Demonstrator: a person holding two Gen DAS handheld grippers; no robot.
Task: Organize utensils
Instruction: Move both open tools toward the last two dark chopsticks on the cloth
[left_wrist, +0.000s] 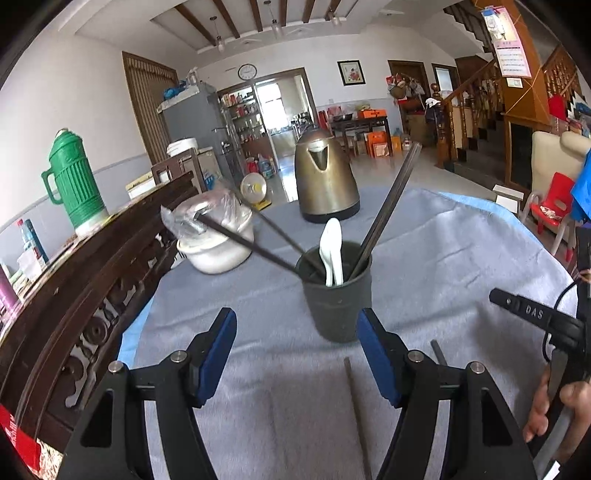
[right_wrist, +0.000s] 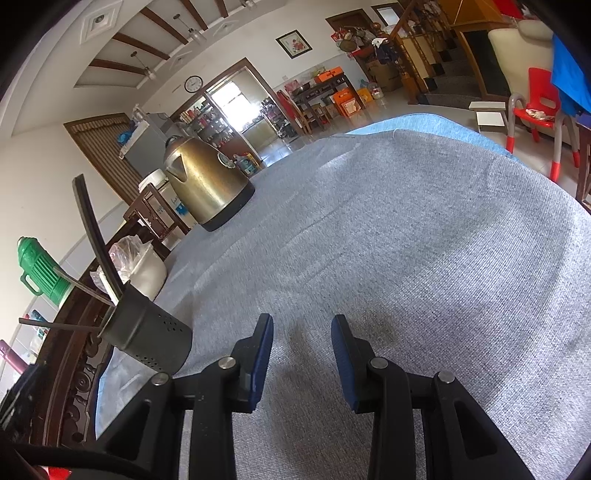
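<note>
Grey cloth (left_wrist: 461, 258) covers the table on which a dark cylindrical utensil holder (left_wrist: 338, 295) stands, just beyond the left gripper (left_wrist: 297, 354) and slightly to its right. Several dark chopsticks (left_wrist: 388, 210) and a white spoon (left_wrist: 332, 251) are held in it, the sticks fanning out left and right over the rim. Two loose chopsticks (left_wrist: 356, 413) are seen lying flat on the cloth nearer than the holder. Their long axes run from near to far, roughly in line with the left gripper's fingers. One passes between the fingers close to the right-hand one, and the other shows only as a short end (left_wrist: 437, 352) behind that finger. Both far ends stop just short of the holder's base.

The left gripper is spread wide and nothing is gripped in it. The right gripper (right_wrist: 302, 354) is likewise parted and empty, hovering over bare cloth, with the holder (right_wrist: 147, 336) off to its left. In the right wrist view the loose sticks are not seen.

The coming move is judged to turn on that alignment: the loose sticks lie under the left gripper and parallel to its fingers, so a turn of the wrist across their length would probably be needed before closing. The left gripper is judged the nearer tool. A brass-coloured kettle (left_wrist: 325, 177) and a white lidded pot (left_wrist: 214, 240) stand farther off.
</note>
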